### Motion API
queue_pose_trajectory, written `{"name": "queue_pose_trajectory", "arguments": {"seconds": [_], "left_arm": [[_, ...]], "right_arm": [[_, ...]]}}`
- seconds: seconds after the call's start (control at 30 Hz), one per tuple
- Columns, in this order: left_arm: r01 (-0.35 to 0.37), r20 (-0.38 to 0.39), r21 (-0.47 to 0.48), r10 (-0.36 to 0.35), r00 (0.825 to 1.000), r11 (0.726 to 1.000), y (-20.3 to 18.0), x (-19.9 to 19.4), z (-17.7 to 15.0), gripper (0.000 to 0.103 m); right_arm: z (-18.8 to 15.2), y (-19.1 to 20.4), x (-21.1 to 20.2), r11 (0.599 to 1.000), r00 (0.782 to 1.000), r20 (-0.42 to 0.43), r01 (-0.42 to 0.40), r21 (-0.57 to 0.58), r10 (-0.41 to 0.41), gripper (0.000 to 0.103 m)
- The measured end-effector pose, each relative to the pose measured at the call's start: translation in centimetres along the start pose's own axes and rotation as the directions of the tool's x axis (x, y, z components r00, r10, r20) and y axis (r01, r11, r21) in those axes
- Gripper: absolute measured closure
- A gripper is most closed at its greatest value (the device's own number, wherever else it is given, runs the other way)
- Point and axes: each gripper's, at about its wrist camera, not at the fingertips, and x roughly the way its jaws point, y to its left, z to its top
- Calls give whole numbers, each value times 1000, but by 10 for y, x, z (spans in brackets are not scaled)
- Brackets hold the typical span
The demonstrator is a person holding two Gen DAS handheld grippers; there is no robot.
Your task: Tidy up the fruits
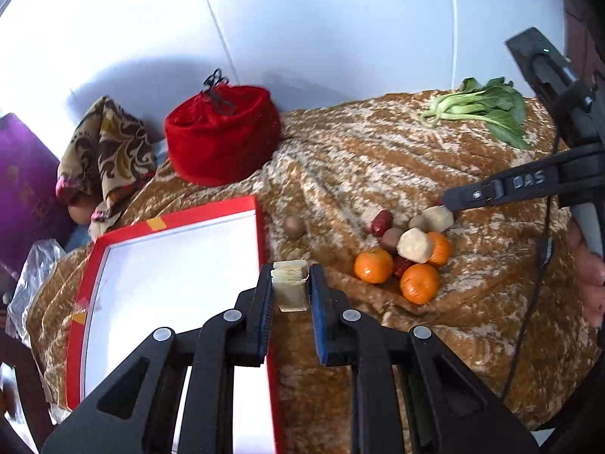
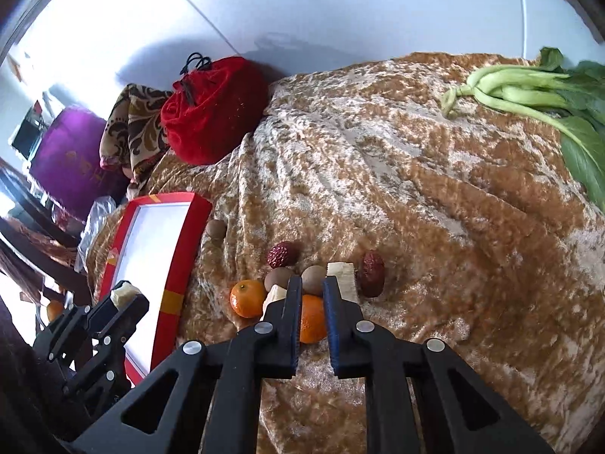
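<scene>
My left gripper (image 1: 291, 283) holds a pale chunk (image 1: 290, 279) over the cloth (image 1: 378, 159), just beside the right edge of the box lid (image 1: 261, 227) on my left. Right of it lies the fruit heap: tangerines (image 1: 373, 265) in front, chunks (image 1: 414, 245) and dates (image 1: 382, 222) behind. My right gripper (image 2: 312, 283) is down over that heap. One longan (image 1: 294, 226) lies apart, between lid and heap. A pouch (image 1: 223, 132) sits far left at the back, greens (image 1: 487, 108) far right.

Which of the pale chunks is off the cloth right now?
The chunk clamped in the left gripper, beside the red tray. The other two chunks lie in the fruit pile.
</scene>
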Motion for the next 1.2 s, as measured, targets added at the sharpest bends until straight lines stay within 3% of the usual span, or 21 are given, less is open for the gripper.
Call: {"name": "queue_pose_trajectory", "arguments": {"seconds": [0.03,0.1,0.2,0.53,0.6,0.67,0.83,1.0,1.07,1.2], "left_arm": [[-4,-8,0,4,1000,1000,3,3,-1,87],[-1,-22,1,1,1000,1000,3,9,-2,87],[27,-36,-4,-27,999,1000,2,12,-1,87],[3,-43,2,-3,999,1000,0,16,-3,87],[0,-40,-5,0,999,1000,2,15,-3,87],[-10,-35,-23,10,999,1000,7,14,-2,87],[-104,12,-108,106,994,989,39,-2,-1,88],[-244,25,-231,256,966,942,86,-17,-12,88],[-301,-13,-265,309,951,916,105,-13,-20,88],[-325,-85,-316,315,945,891,130,0,-32,88]], "right_arm": [[1,-3,0,1000,1000,-4,3,14,-3,85],[1,-10,0,999,1000,-13,-1,33,2,69],[1,-17,2,998,1000,-26,11,56,-10,61],[5,-23,40,990,994,-68,90,104,-83,58],[5,-22,40,990,994,-58,98,100,-93,67],[4,-23,38,990,995,-48,88,108,-83,67],[3,-21,12,990,997,23,72,121,-75,68],[2,33,-18,998,993,103,-66,-3,66,68],[1,64,-14,988,986,81,-143,-53,147,68],[-4,126,19,961,968,-11,-251,-119,252,68]]}}
